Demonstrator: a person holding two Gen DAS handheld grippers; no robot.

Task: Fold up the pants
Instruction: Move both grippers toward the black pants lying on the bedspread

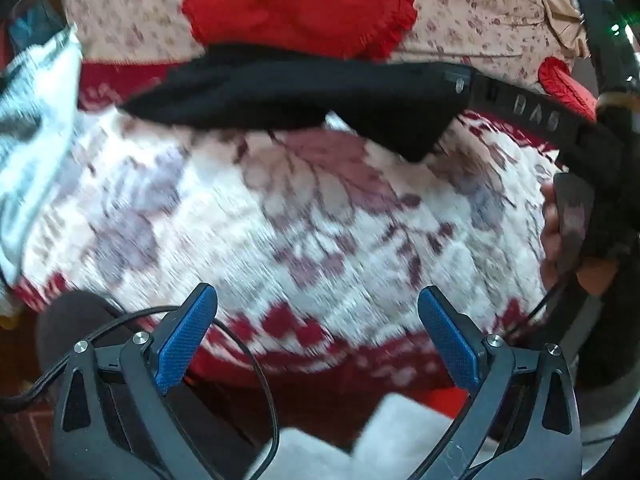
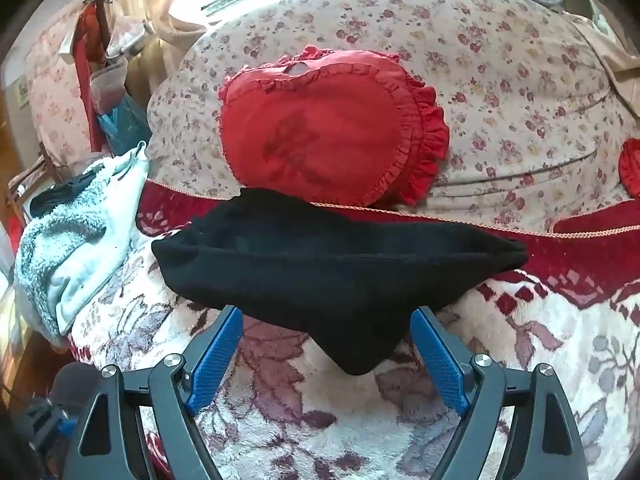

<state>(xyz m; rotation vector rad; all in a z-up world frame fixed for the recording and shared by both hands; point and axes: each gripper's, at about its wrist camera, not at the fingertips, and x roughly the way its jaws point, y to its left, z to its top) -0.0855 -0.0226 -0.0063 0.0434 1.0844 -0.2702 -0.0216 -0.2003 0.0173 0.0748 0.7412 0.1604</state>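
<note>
Though compact already, black pants (image 2: 320, 268) not finished by the look of it: lying as a folded bundle toward the far edge of the patterned blanket (image 2: 520, 360), just in front of the red heart cushion (image 2: 332, 128), with one pointed corner drooping toward the near side. Judged roughly one fold left, plus squaring up that loose corner.

Right gripper (image 2: 326, 354) wide open, blue pads (image 2: 216, 356) either side of the drooping corner, gripping nothing; contact with the cloth not resolvable. Left gripper (image 1: 316, 336) also spread wide and empty, hovering over bare blanket, well apart from the pants (image 1: 300, 96).

View differences:
- Right wrist: sharp; shows whole bundle outline, full cushion, pale fleecy garment (image 2: 72, 232) at the blanket's left edge, floral bedding (image 2: 500, 80) behind.
- Left wrist: motion-blurred; shows the right tool's body reaching in from the right, which the right view cannot. Cushion cropped at top.
</note>
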